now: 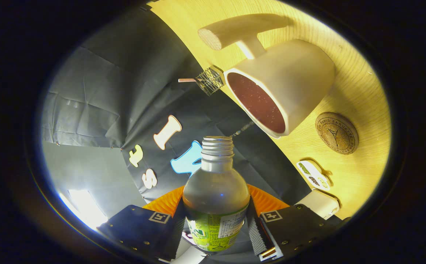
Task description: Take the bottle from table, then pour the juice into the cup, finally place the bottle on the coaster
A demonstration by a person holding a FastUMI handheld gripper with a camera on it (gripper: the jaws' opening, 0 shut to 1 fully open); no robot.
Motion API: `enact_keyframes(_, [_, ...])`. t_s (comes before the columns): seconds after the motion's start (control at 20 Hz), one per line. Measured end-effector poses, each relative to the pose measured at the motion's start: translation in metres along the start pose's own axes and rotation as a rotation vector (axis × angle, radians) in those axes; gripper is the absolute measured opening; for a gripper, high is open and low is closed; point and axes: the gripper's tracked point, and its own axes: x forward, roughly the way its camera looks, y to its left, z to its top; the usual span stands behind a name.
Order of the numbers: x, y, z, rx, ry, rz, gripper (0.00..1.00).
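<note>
Gripper-mounted fisheye, seemingly rolled sideways, close behind bottle [216, 190], facing cup [281, 86].

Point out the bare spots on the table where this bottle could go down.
The claw is shut on the bottle. Bare table lies beyond the cup and around the round coaster, whose top is free. It is crowded between the coaster and the claw, where the small patterned piece and white block sit.

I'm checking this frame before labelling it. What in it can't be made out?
- Bottle: its base, hidden between the gripper jaws clamped on it.
- Cup: whether juice is reaching it; no stream is visible.
- Coaster: its printed ring, too small to read.
- Small things near the table edge: too small to identify.
</note>
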Motion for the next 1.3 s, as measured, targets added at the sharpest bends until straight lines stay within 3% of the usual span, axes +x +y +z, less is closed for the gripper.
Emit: enact_keyframes(1.3, [0.006,0.000,0.018,-0.074,-0.023,-0.014,0.75])
